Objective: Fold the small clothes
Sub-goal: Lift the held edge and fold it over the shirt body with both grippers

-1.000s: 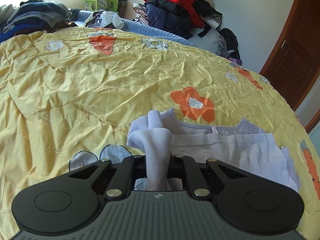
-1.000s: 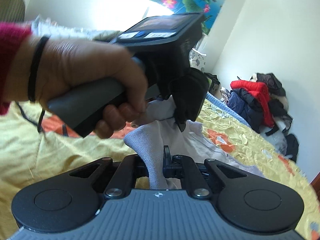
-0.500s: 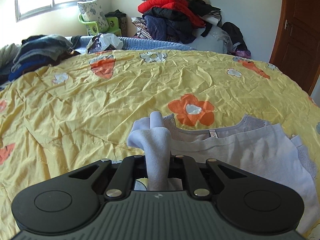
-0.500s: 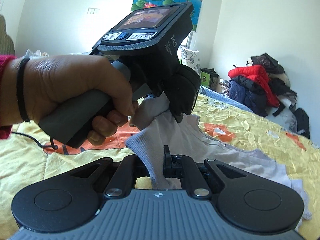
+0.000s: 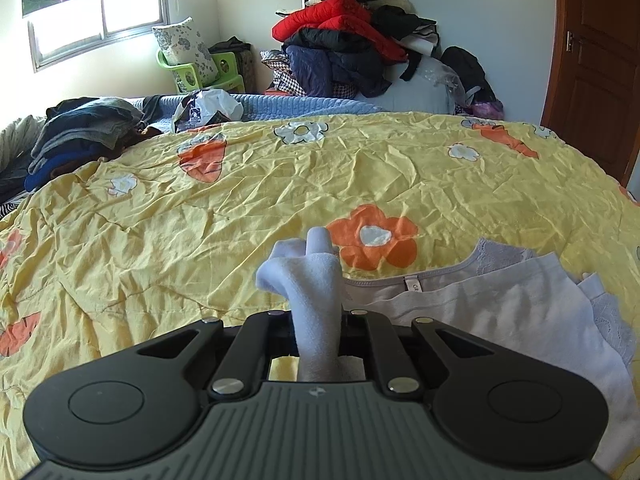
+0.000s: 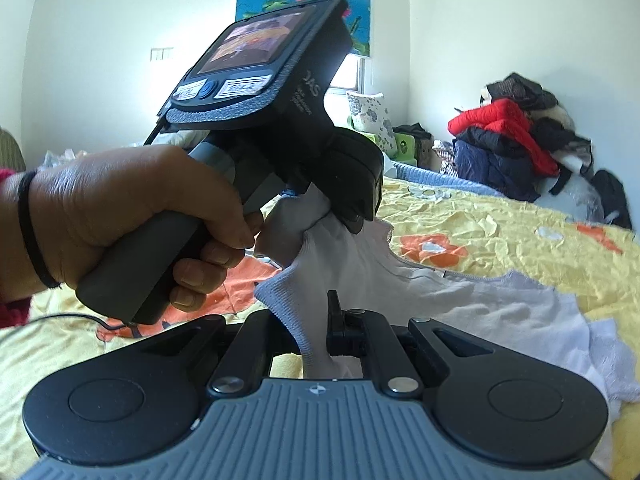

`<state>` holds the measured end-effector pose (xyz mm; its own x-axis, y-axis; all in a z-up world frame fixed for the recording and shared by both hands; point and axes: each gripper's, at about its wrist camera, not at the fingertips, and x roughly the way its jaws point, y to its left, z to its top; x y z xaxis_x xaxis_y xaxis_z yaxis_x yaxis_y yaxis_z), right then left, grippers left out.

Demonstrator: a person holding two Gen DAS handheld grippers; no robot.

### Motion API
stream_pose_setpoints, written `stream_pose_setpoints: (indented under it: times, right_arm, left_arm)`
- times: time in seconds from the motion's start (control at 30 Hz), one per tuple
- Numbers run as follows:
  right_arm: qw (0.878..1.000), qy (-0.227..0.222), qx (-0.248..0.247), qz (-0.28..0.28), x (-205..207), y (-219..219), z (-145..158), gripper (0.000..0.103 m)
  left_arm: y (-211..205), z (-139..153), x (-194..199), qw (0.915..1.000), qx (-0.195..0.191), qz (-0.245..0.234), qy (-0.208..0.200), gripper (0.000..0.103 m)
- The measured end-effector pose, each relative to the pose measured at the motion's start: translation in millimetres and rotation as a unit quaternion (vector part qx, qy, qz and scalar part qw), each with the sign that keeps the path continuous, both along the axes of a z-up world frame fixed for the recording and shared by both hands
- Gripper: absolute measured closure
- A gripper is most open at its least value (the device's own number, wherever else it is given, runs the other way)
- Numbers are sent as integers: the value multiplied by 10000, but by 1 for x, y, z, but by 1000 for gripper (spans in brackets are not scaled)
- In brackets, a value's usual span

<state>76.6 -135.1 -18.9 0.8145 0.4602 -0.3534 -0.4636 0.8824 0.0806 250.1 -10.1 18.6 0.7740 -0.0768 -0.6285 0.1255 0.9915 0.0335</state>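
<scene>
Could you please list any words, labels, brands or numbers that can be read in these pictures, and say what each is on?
"JAS": printed on the side of the left tongs, seen from the right wrist.
Smaller print beneath it: too blurred to read.
Two stickers below its screen: too small to read.
Neck label of the pale garment: letters cut off, unreadable.

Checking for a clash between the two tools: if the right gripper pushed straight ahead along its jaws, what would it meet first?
Most likely the left gripper and the hand holding it, straight ahead just past the pale garment both grippers are shut on. Depth is hard to judge, so contact is probable, not certain.
</scene>
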Motion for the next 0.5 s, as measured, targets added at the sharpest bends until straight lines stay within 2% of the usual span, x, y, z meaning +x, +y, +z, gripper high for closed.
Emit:
stream_pose_setpoints:
  times: [0.13, 0.3, 0.5]
  right_arm:
    - [9997, 38, 224, -84, 3, -11, 0, 93]
    - [9981, 136, 557, -208, 5, -30, 0, 93]
    - [9965, 85, 683, -482, 4, -51, -2, 93]
  left_arm:
    - [-9, 5, -1, 10000, 26, -28, -84, 94]
    - [-21, 12, 1, 9999, -117, -45, -117, 94]
    - [-48, 20, 2, 9994, -153, -222, -195, 94]
